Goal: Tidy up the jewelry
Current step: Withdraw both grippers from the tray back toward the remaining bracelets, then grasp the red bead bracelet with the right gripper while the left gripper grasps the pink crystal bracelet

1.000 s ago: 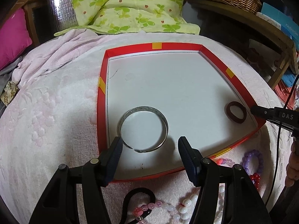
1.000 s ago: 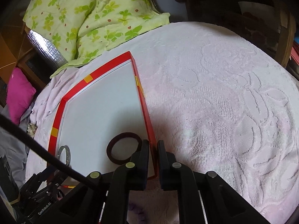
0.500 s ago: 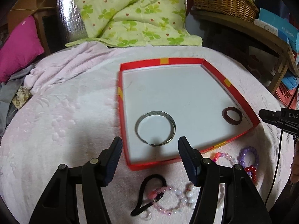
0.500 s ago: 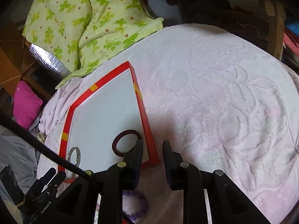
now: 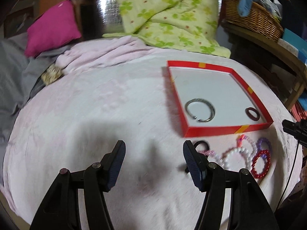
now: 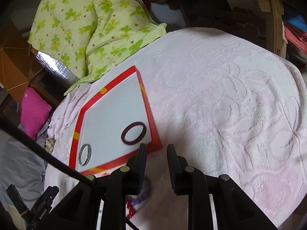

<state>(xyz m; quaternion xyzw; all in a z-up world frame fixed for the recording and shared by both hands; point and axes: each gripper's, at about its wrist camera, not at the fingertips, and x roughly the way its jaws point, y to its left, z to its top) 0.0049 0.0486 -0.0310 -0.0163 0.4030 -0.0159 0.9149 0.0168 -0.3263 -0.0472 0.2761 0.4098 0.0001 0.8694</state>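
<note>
Both grippers pulled back from red tray (image 5: 226,129) since earlier. Left gripper (image 5: 153,164) spread wide, empty; right gripper (image 6: 156,164) parted, empty. Silver bangle (image 5: 200,110), dark ring (image 5: 252,113) lie inside tray. Between picks; next, reach beaded bracelets (image 5: 247,156) on blanket just before tray.

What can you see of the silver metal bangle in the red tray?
The silver metal bangle is a thin, shiny open band with a small gap at its near edge. It lies flat on the white floor of the shallow red cardboard tray, near the tray's front left corner, apart from the dark brown ring bangle. Neither hand-held gripper touches it.
</note>
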